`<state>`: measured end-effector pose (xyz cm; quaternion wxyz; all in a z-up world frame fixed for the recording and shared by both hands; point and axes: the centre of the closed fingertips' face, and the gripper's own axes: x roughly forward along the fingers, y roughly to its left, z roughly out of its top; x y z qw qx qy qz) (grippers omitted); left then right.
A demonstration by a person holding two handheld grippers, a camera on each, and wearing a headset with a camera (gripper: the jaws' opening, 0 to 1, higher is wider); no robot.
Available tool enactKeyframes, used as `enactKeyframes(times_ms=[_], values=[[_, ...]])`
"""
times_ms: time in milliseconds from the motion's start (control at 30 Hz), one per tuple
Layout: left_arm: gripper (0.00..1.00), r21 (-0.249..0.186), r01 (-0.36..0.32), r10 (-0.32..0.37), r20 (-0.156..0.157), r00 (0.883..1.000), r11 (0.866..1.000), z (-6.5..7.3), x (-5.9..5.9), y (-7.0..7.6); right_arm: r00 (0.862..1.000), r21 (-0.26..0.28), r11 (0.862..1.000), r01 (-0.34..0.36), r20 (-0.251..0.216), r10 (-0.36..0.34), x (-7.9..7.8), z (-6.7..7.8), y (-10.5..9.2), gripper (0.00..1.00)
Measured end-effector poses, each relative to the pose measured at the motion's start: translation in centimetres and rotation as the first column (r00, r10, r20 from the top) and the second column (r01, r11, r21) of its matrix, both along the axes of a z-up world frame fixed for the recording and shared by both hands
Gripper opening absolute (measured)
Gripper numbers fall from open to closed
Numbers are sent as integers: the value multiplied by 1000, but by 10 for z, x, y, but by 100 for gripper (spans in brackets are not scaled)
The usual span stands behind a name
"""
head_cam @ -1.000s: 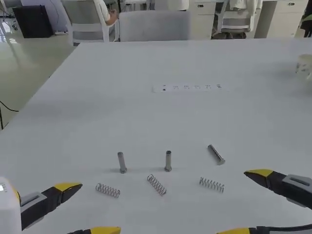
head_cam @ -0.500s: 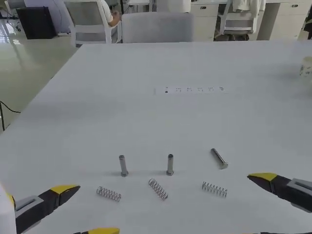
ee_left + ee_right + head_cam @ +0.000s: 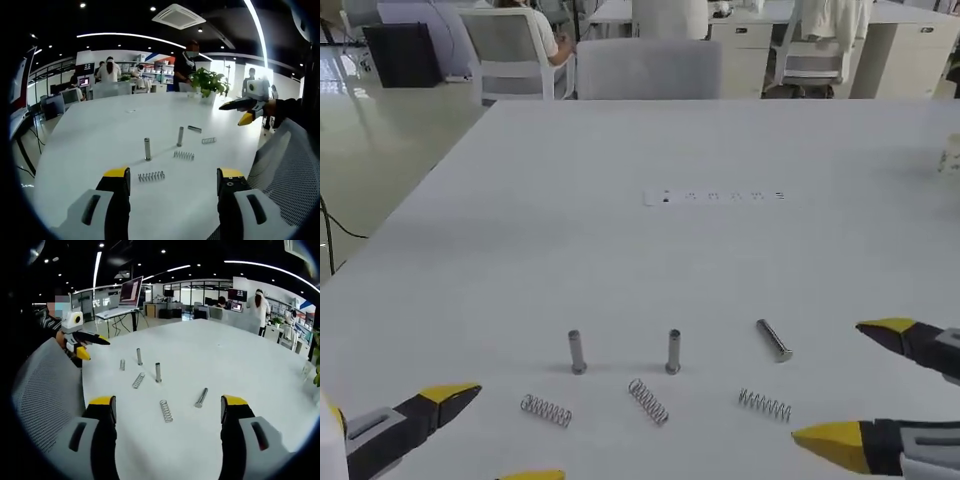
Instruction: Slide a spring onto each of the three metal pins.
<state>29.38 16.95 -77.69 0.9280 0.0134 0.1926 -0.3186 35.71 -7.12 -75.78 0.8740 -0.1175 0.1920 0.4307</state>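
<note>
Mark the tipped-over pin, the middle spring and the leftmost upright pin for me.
tipped-over pin (image 3: 772, 339), head view, mid-shaft.
middle spring (image 3: 648, 401), head view, centre coils.
leftmost upright pin (image 3: 577, 351), head view, mid-shaft.

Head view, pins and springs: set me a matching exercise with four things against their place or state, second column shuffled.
1. left silver metal pin
2. right silver metal pin
3. middle steel coil spring
4. left yellow-tipped gripper

A. jaws open, empty
B. lying on its side at the row's right end
C. standing upright
D. lying loose near the base of the middle metal pin

Pairs: 1-C, 2-B, 3-D, 4-A.
</note>
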Motion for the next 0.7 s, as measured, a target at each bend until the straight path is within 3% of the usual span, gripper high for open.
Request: enactKeyframes(times_ms=[233,700], values=[[69,-2,-10,10,16,1000,1000,4,1,3,1000,-22,1000,10,-2,-10,29,3,6,85],[68,5,-2,2,29,1000,1000,10,2,1,994,-151,988,45,-92,-60,73,-31,11,70]])
